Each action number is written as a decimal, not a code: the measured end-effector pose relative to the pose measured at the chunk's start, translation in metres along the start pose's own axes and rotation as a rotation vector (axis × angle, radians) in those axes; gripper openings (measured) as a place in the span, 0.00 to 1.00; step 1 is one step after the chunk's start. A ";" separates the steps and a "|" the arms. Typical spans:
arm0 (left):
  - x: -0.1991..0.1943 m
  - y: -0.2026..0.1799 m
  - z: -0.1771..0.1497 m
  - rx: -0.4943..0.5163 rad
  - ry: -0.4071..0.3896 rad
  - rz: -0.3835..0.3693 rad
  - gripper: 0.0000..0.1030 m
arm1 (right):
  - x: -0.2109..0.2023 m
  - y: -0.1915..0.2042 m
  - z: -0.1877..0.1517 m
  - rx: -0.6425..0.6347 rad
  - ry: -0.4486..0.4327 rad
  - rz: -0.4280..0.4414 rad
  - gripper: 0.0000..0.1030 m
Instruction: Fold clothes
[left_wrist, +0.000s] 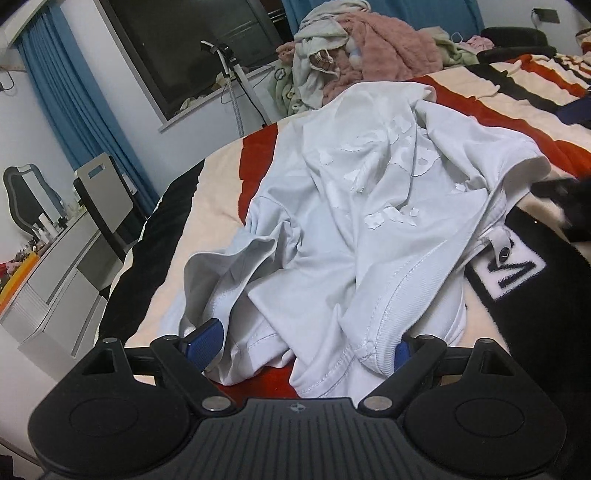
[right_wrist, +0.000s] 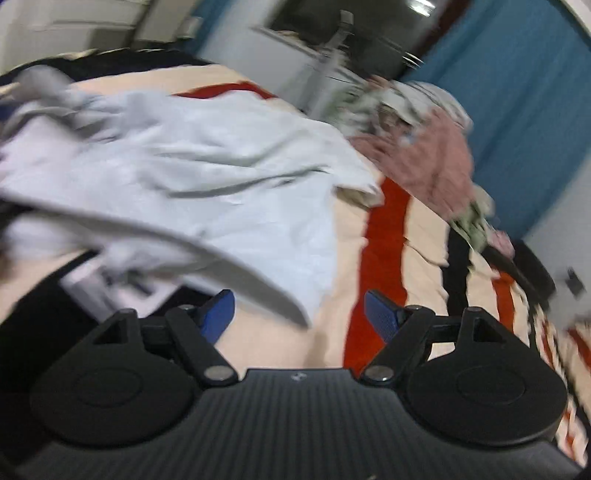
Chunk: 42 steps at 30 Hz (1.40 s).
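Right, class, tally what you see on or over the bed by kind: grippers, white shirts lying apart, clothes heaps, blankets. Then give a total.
Grippers: 2, left gripper, right gripper
White shirt: 1
Clothes heap: 1
Striped blanket: 1
Total: 5

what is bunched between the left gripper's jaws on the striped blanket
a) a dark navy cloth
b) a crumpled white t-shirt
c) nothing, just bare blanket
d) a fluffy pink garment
b: in the left wrist view the crumpled white t-shirt has its ribbed hem lying between the wide-open jaws of the left gripper, while the fluffy pink garment sits in the pile at the far end of the bed.
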<state>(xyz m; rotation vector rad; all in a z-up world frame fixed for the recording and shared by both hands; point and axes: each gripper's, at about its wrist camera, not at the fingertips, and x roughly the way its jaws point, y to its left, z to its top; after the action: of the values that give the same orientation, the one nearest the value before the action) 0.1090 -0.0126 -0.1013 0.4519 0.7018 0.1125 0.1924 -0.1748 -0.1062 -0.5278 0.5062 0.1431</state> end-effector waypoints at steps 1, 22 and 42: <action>0.000 -0.001 0.000 0.005 0.001 0.000 0.87 | 0.007 -0.004 0.002 0.044 -0.008 -0.016 0.77; -0.102 0.074 -0.021 -0.457 -0.337 0.095 0.98 | -0.129 -0.036 -0.022 0.459 -0.475 -0.461 0.76; -0.307 0.192 0.101 -0.662 -0.710 0.185 1.00 | -0.321 -0.147 0.116 0.555 -0.727 -0.370 0.76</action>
<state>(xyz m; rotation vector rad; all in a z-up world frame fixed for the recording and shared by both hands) -0.0499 0.0464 0.2336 -0.0962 -0.0965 0.3264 0.0010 -0.2417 0.2055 0.0030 -0.2699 -0.1603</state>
